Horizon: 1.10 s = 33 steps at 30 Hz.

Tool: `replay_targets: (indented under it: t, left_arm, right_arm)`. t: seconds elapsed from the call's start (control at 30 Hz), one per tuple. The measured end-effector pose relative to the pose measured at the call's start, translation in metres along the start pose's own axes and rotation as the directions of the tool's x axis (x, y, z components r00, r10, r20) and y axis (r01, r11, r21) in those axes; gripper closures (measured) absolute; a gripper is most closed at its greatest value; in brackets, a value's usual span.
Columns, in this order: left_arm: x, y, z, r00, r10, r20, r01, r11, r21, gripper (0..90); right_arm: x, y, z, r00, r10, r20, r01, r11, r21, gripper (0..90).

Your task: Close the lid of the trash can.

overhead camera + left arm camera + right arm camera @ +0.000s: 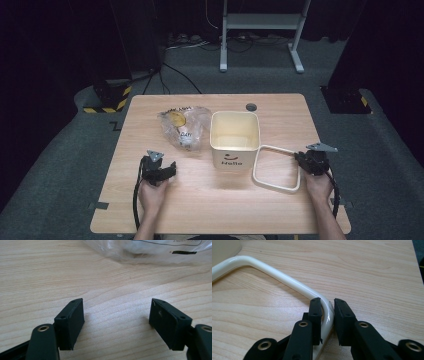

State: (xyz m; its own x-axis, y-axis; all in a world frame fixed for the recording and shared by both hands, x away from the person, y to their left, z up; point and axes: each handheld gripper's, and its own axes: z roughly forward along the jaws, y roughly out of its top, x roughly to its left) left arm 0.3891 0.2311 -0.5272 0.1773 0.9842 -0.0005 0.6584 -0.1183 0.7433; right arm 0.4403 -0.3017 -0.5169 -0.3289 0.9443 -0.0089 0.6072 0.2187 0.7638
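On the table (pixel 210 200), a cream bin (pixel 235 137) stands beside a plastic bag (pixel 184 127). The cream frame (pixel 276 168) lies flat right of the bin; the right gripper (pixel 327 305) clamps its corner. The left gripper (pixel 116 312) rests with its jaws apart, holding nothing.

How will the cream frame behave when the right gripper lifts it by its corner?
The cream frame looks rigid, so it should probably rise in one piece. Its glossy, rounded bar may slip between the right gripper pads. Held at one corner, the far side will likely droop or swing.
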Motion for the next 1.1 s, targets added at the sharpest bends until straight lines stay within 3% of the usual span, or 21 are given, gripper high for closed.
replay_targets:
  t: [0.63, 1.1]
  left_arm:
    - [0.0, 0.0, 0.0, 1.0, 0.0, 0.0, 0.0, 1.0, -0.001, 28.1]
    - [0.0, 0.0, 0.0, 1.0, 0.001, 0.0, -0.001, 1.0, 0.0, 28.1]
  right_arm:
    - [0.001, 0.004, -0.018, 0.9999, -0.014, -0.009, 0.014, 1.0, -0.02, 77.9]
    - [0.001, 0.01, -0.041, 0.9993, -0.034, -0.016, 0.033, 0.999, -0.039, 78.1]
